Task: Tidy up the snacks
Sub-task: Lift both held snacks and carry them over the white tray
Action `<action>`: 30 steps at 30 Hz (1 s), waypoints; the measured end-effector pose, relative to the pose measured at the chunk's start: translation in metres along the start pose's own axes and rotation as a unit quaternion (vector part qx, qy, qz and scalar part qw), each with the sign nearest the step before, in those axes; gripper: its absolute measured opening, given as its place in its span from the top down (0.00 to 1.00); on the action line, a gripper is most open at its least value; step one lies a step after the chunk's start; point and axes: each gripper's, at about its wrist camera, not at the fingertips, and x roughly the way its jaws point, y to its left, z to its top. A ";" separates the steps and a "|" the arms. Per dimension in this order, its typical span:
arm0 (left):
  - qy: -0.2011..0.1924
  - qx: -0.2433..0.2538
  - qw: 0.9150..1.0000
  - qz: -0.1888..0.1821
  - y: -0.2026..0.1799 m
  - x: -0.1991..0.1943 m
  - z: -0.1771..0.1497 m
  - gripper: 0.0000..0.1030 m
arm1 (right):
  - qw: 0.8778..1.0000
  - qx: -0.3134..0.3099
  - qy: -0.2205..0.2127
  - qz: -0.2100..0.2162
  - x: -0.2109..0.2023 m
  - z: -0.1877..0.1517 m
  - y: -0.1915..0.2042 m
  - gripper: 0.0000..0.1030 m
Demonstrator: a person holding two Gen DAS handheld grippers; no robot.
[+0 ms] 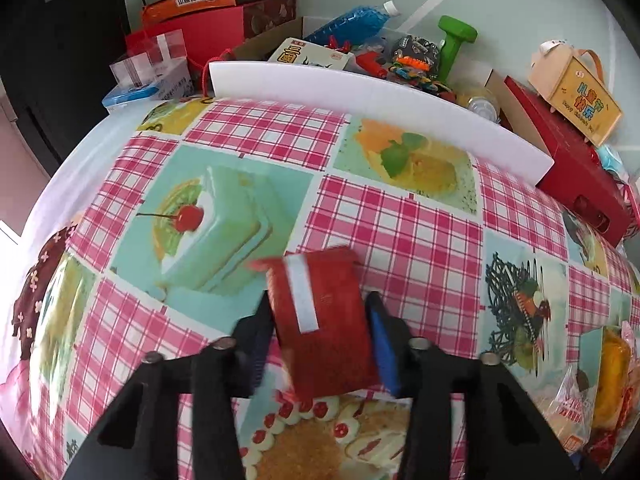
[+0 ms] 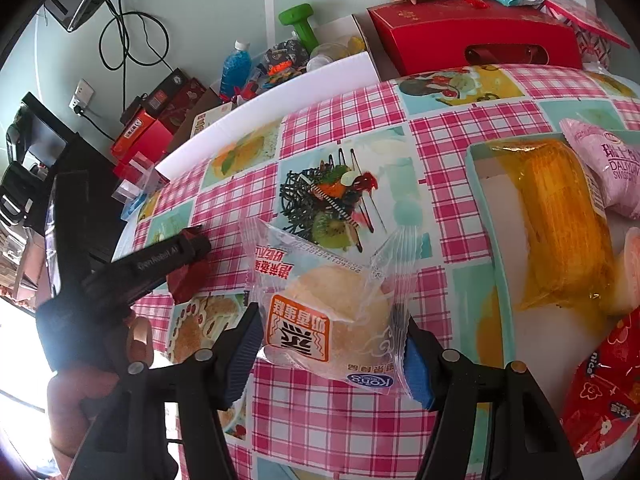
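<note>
A red snack packet (image 1: 324,328) with a white strip sits between the blue pads of my left gripper (image 1: 320,308), which is shut on it above the chequered tablecloth (image 1: 400,232). The right wrist view shows that same gripper (image 2: 176,256) from the side, with the red packet (image 2: 186,280) at its tip. My right gripper (image 2: 327,312) is shut on a clear-wrapped pale round cake (image 2: 332,312) with an orange label. To its right a teal-rimmed white tray (image 2: 478,184) holds a yellow packet (image 2: 560,220), a pink packet (image 2: 604,160) and a red packet (image 2: 600,392).
A white board (image 1: 360,92) stands along the table's far edge. Behind it lie a red box (image 1: 576,160), a green dumbbell (image 1: 452,44), a blue bottle (image 1: 352,24) and stacked cartons. A person's hand (image 2: 80,396) holds the left gripper's handle.
</note>
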 end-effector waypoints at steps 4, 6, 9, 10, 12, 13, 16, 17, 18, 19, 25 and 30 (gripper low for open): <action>-0.001 -0.012 1.000 -0.003 0.005 -0.009 -0.015 0.60 | 1.000 0.003 0.001 0.002 -0.002 -0.002 0.000 0.36; -0.002 -0.022 1.000 -0.005 0.008 -0.015 -0.022 0.60 | 1.000 0.003 0.001 0.002 -0.004 -0.002 0.001 0.36; -0.011 -0.035 0.999 -0.016 0.012 -0.028 -0.034 0.61 | 1.000 0.002 -0.010 -0.011 -0.012 -0.002 -0.001 0.36; -0.015 -0.038 0.999 -0.020 0.012 -0.032 -0.036 0.61 | 1.000 0.004 -0.013 -0.013 -0.014 -0.002 -0.002 0.36; -0.023 -0.043 0.998 -0.026 0.012 -0.043 -0.042 0.61 | 1.000 0.013 -0.020 -0.011 -0.023 0.000 -0.006 0.36; -0.028 -0.045 0.998 -0.030 0.012 -0.048 -0.045 0.61 | 1.000 0.017 -0.023 -0.011 -0.026 0.000 -0.008 0.36; -0.040 -0.052 0.997 -0.036 0.010 -0.064 -0.048 0.61 | 0.999 0.024 -0.038 -0.011 -0.042 0.000 -0.012 0.36; -0.046 -0.053 0.997 -0.039 0.010 -0.070 -0.049 0.61 | 0.999 0.026 -0.043 -0.010 -0.048 0.000 -0.012 0.36; -0.052 -0.053 0.996 -0.042 0.009 -0.078 -0.052 0.61 | 0.998 0.027 -0.049 -0.010 -0.054 -0.001 -0.013 0.36; -0.056 -0.053 0.996 -0.043 0.008 -0.085 -0.055 0.61 | 0.998 0.028 -0.052 -0.009 -0.058 -0.002 -0.013 0.36; -0.072 -0.046 0.995 -0.059 -0.005 -0.117 -0.067 0.61 | 0.997 0.030 -0.074 -0.011 -0.088 -0.011 -0.015 0.36; -0.093 -0.029 0.992 -0.076 -0.022 -0.144 -0.073 0.61 | 0.996 0.034 -0.086 -0.014 -0.109 -0.018 -0.020 0.36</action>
